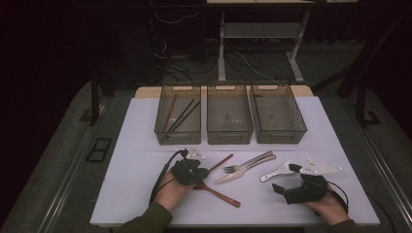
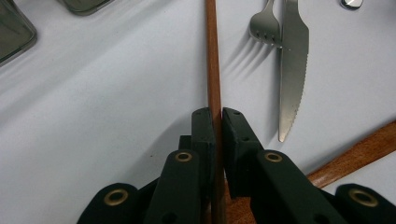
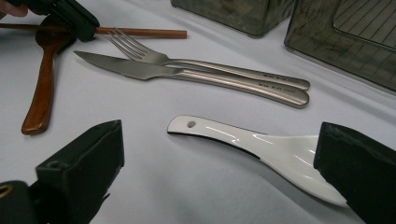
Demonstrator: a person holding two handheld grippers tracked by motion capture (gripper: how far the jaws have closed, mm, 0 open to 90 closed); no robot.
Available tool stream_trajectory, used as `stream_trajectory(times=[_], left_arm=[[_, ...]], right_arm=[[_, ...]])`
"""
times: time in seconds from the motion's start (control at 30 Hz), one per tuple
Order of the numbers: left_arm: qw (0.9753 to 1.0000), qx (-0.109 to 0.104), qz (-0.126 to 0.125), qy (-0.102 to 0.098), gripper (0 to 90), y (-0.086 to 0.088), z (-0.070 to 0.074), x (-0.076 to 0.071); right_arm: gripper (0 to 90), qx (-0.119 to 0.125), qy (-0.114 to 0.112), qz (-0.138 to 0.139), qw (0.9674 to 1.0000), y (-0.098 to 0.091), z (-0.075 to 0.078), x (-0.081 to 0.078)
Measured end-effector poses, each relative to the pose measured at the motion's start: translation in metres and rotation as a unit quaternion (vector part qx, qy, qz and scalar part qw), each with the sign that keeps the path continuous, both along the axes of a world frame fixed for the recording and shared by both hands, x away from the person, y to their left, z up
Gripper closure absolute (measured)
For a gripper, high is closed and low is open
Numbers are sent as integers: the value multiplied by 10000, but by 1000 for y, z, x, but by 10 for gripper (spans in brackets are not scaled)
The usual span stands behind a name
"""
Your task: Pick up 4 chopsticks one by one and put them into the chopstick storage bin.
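We work at a white table (image 1: 145, 194) in a dark room, with a desk frame and loose cables on the floor beyond its far edge. Nearest us, toward the near edge, our two hands hold the tongs. Our left gripper (image 2: 218, 119) sits left of the middle, its jaws brought together on a thin wooden chopstick (image 2: 213, 56) that lies flat on the surface and runs straight on between the pads; the pads press its sides. Beneath that gripper a wooden spoon (image 1: 221, 195) lies at a slant, its handle reaching toward the near edge, and its brown handle shows at the lower right of the left gripper view. Our right gripper (image 3: 219, 163) rests near the near right corner with its jaws wide apart, clamped on nothing; a white rice paddle (image 3: 243, 144) lies on the surface between and just ahead of them, touching neither pad as far as we can tell. Farther in, at the middle of the table, a steel fork (image 1: 248, 161) and a steel knife (image 1: 243, 171) lie side by side, handles touching. Along the far edge stand three smoky clear bins; the left bin (image 1: 178, 133) holds several chopsticks, while the middle bin (image 1: 229, 135) and the right bin (image 1: 279, 133) sit just beside it.
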State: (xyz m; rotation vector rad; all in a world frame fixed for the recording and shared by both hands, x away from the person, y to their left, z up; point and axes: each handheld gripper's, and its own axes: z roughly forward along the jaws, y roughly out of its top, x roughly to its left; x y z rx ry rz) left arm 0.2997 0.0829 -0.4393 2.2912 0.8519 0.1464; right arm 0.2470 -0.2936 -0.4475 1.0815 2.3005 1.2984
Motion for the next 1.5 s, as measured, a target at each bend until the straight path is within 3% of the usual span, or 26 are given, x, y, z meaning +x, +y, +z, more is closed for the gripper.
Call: stream_trajectory(times=[0.43, 0.83, 0.97, 1.1, 1.5], left_arm=[[9999, 45, -101, -57, 835, 3, 5, 1], [9997, 1, -213, -134, 836, 17, 15, 3], [9996, -35, -198, -175, 836, 22, 19, 3], [9993, -201, -262, -196, 836, 26, 22, 3], [9983, -322, -375, -299, 835, 36, 36, 7]], right_arm=[[14, 1, -15, 2, 10000, 0, 0, 0], [14, -8, -20, 45, 10000, 1, 0, 0], [14, 1, -4, 58, 10000, 2, 0, 0], [14, -19, 22, 113, 9999, 5, -1, 0], [14, -14, 42, 125, 9999, 6, -2, 0]])
